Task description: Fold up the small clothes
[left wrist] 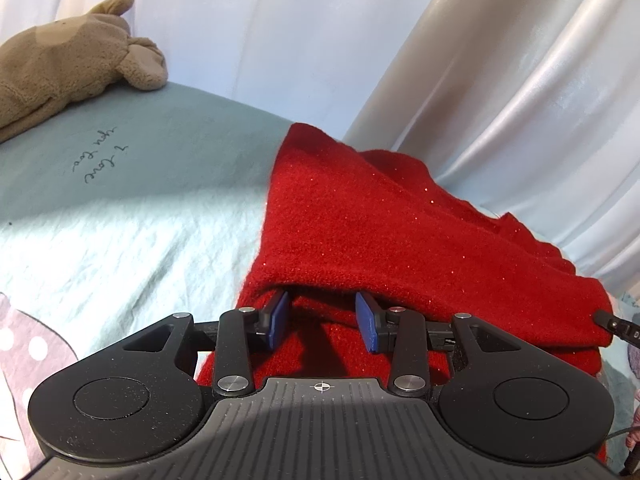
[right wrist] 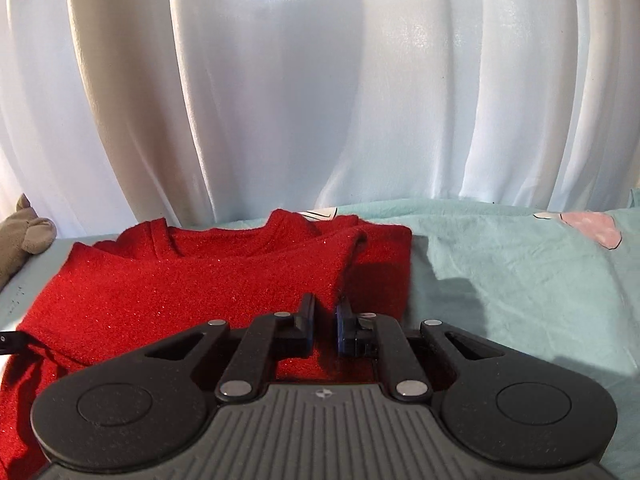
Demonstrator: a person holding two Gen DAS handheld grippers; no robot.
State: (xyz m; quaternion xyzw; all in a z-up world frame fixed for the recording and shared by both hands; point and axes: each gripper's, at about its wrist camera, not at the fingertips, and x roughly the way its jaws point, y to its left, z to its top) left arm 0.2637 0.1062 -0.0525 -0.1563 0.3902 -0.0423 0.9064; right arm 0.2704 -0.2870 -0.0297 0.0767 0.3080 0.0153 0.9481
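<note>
red sweater [left wrist: 384, 216] lies on the bed [left wrist: 132, 232], on a pale teal sheet with handwriting printed on it [left wrist: 102, 160]. in the right wrist view the sweater [right wrist: 180, 284] is spread flat with its neckline toward the white curtain [right wrist: 320, 80] at the far side, so its long axis runs from the camera toward the curtain; its wider span goes left to right. one sleeve or side panel is folded over the body, forming a raised flap whose edge slants from the far right of the garment toward the tongs. in the left wrist view the same folded layer stands up as a slope, its peak pointing away toward the curtain [left wrist: 520, 80].

left tongs [left wrist: 324, 320] are spread wide, the blue pads [left wrist: 280, 318] slipped just under the lifted edge of the upper red layer, with the lower layer beneath them; they grip nothing that can be seen. right tongs [right wrist: 324, 326] are drawn close together with a narrow gap, sitting over the sweater's near right part beside the flap's edge; whether cloth is pinched between them cannot be told.

tan plush toy [left wrist: 72, 60] rests on the bed at the far left, well apart from the sweater. it shows again at the left edge of the right wrist view [right wrist: 28, 236].
</note>
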